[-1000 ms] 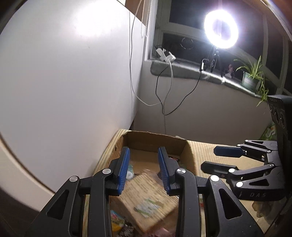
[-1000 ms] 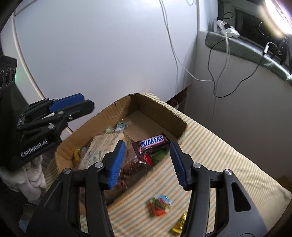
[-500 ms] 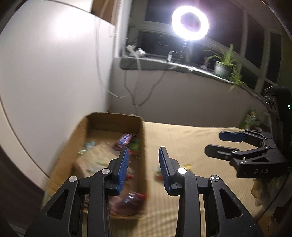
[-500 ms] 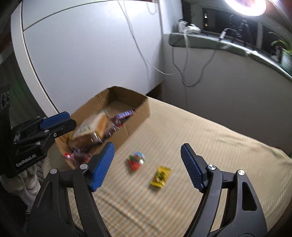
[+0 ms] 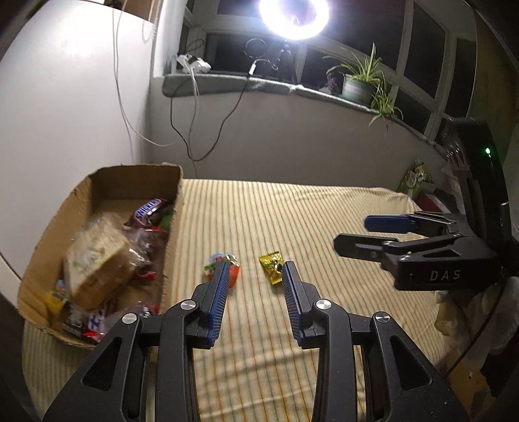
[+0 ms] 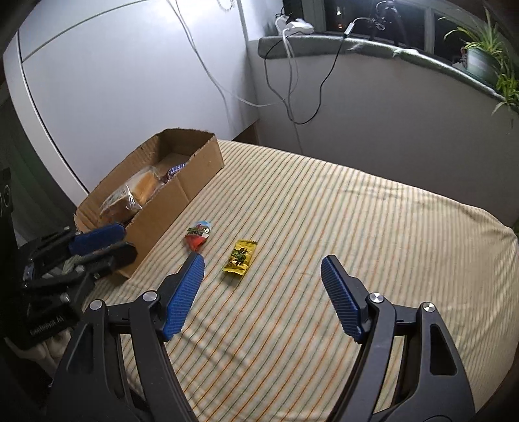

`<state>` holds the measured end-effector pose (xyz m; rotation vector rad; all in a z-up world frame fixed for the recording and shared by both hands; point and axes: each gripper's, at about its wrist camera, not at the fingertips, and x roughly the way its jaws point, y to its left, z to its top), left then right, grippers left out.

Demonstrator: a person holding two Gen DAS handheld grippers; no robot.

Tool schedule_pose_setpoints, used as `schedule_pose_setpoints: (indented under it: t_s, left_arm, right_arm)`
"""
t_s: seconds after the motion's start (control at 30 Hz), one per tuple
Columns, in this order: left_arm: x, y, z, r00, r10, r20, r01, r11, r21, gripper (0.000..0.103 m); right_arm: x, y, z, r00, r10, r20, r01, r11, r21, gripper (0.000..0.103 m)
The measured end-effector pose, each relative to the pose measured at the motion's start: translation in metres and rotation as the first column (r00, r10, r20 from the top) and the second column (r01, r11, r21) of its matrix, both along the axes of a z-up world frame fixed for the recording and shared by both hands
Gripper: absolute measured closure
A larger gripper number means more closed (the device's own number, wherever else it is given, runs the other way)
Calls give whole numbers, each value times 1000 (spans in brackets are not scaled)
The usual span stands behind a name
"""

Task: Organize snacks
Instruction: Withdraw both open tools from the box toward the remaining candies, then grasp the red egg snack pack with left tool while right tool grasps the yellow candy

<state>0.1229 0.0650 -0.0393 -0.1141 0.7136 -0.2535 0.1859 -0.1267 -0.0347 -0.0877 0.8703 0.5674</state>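
Observation:
A cardboard box point(image 5: 173, 233) point(image 6: 194, 181) at the left holds several snacks, among them a wrapped sandwich point(image 5: 97, 256) and a Snickers bar point(image 5: 149, 207). Two snacks lie loose on the striped cloth: a red and white packet point(image 5: 235, 271) point(image 6: 198, 234) and a yellow candy point(image 5: 272, 267) point(image 6: 240, 256). My left gripper point(image 5: 254, 272) is open and empty, hovering just short of the two loose snacks. My right gripper point(image 6: 262, 263) is open wide and empty, near the yellow candy; it also shows in the left wrist view point(image 5: 360, 232).
The striped cloth point(image 6: 356, 227) covers the table, which drops off at the right. A white wall panel point(image 6: 129, 81) stands behind the box. Cables point(image 5: 194, 113) hang from the window sill, where a ring light point(image 5: 293, 16) and a potted plant point(image 5: 360, 84) stand.
Both grippers have swung away from the box to the right, over the cloth. The right gripper has opened wider. The two loose snacks now lie in front of both grippers.

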Motion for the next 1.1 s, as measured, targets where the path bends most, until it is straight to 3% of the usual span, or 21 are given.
schedule_pose_setpoints:
  t_s: [0.13,0.27,0.33,0.4,0.77,1.1]
  left_arm:
    - [10,-14,-7,1000,-12,-8,12,999,49,71]
    - [28,-17,-20,999,10,-52,-7,998,68,71]
    - [36,-16,-25,997,21,-69,-15,997,77,71]
    - [41,-16,-29,997,29,-77,-22,996,91,71]
    - [55,-19,-45,991,56,-122,-43,993,112,76]
    - [63,-23,-56,987,63,-151,-45,991,122,78]
  right_arm:
    - [4,14,-15,997,67,-46,-67,998,-1,42]
    - [9,30,-34,990,127,-69,-130,990,-49,44]
    - [13,34,-42,986,144,-84,-148,987,-55,55]
    - [19,36,-51,981,161,-107,-168,984,-61,59]
    - [41,60,-74,958,251,-137,-268,956,-119,59]
    - [47,60,-73,958,266,-107,-281,946,-160,61]
